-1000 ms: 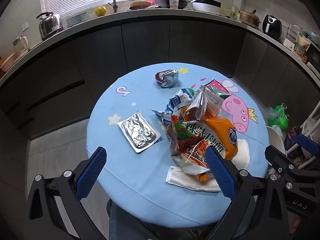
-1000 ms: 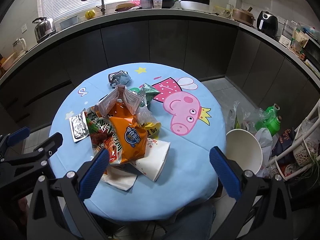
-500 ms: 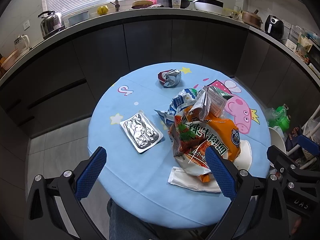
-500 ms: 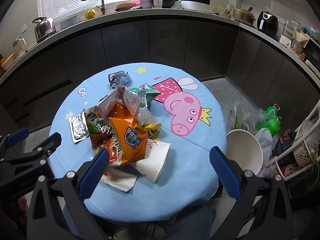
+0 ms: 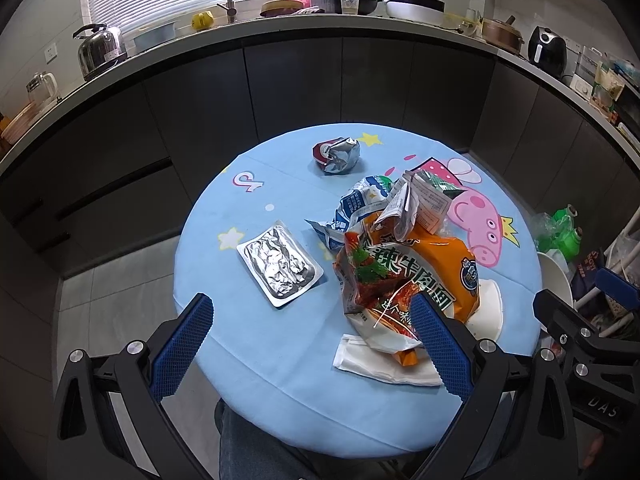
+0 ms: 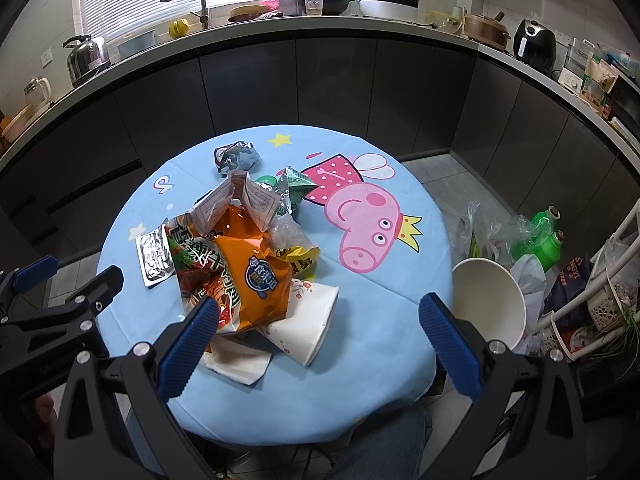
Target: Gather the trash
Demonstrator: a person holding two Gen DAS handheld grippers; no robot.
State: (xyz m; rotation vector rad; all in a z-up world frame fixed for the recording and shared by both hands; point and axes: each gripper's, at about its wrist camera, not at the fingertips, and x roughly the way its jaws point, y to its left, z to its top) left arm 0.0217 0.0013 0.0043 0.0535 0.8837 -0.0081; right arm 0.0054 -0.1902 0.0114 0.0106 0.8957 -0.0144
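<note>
Above the near edge of the round blue table (image 5: 248, 344), I hold my left gripper (image 5: 312, 344) and right gripper (image 6: 320, 332) wide apart and empty, with the orange noodle wrapper (image 5: 404, 276) piled mid-table, a foil pouch (image 5: 278, 266) left of it and a crumpled wrapper (image 5: 338, 155) beyond.

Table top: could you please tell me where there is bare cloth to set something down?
Bare: the near right of the table beside the paper cup, and the far left beyond the foil pouch. Crowded: the middle, around the orange noodle bag.
</note>
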